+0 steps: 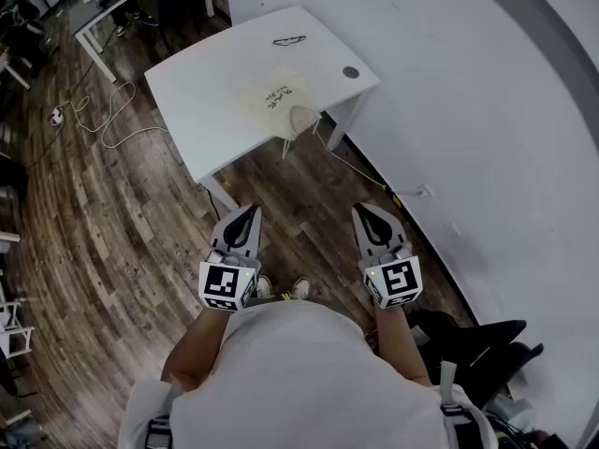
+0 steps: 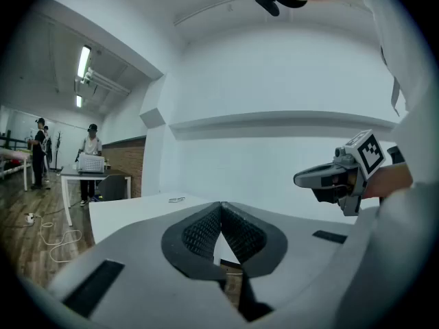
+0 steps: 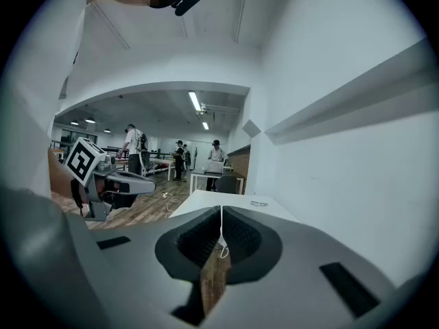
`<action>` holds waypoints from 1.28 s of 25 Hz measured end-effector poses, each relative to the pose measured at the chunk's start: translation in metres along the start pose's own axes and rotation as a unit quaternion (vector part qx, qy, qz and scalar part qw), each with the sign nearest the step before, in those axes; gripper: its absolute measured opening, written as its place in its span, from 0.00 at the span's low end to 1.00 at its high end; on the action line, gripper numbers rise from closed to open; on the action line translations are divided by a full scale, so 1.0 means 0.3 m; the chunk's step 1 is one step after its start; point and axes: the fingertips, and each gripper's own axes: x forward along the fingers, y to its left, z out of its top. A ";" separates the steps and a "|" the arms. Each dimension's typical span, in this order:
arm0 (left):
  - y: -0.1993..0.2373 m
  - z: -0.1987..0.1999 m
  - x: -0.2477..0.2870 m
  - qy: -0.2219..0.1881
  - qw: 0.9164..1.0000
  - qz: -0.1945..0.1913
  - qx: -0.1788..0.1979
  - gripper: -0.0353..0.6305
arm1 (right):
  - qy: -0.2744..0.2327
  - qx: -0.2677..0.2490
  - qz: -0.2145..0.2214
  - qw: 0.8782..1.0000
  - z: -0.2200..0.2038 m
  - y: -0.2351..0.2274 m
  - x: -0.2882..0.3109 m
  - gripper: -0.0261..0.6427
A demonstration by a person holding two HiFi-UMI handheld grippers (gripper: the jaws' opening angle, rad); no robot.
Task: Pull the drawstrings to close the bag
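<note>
A cream cloth bag (image 1: 273,97) with dark print lies on the white table (image 1: 206,87), its bunched end (image 1: 303,118) at the near edge. The drawstrings are too small to make out. Both grippers hang in front of the person's body over the wooden floor, well short of the table. My left gripper (image 1: 247,212) is shut with nothing between its pads (image 2: 206,230). My right gripper (image 1: 366,210) is likewise shut and empty, with its pads (image 3: 206,235) together. Each gripper shows in the other's view: the right gripper (image 2: 305,178) and the left gripper (image 3: 145,181).
A pair of glasses (image 1: 289,40) and a round grommet (image 1: 351,72) sit at the table's far side. A white cable (image 1: 348,162) runs from the table to the wall (image 1: 468,110). Another cable (image 1: 103,120) lies on the floor. A black chair (image 1: 477,344) stands at right. People (image 3: 180,157) stand by far desks.
</note>
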 end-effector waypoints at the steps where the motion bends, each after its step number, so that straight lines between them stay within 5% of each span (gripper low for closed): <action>1: 0.003 0.001 -0.001 -0.002 1.000 0.003 -0.004 0.08 | -0.002 0.001 0.001 1.000 0.005 0.001 -0.003 0.10; 15: -0.028 -0.043 0.013 0.015 0.999 0.031 -0.007 0.08 | 0.006 0.012 0.023 1.000 -0.047 -0.041 -0.023 0.10; 21: -0.073 -0.061 0.037 -0.008 0.999 0.054 -0.004 0.08 | 0.004 0.016 0.035 0.999 -0.116 -0.102 -0.058 0.10; 32: 0.005 -0.248 0.236 0.053 0.997 0.061 -0.020 0.08 | 0.031 0.016 0.031 0.999 -0.215 -0.208 0.076 0.10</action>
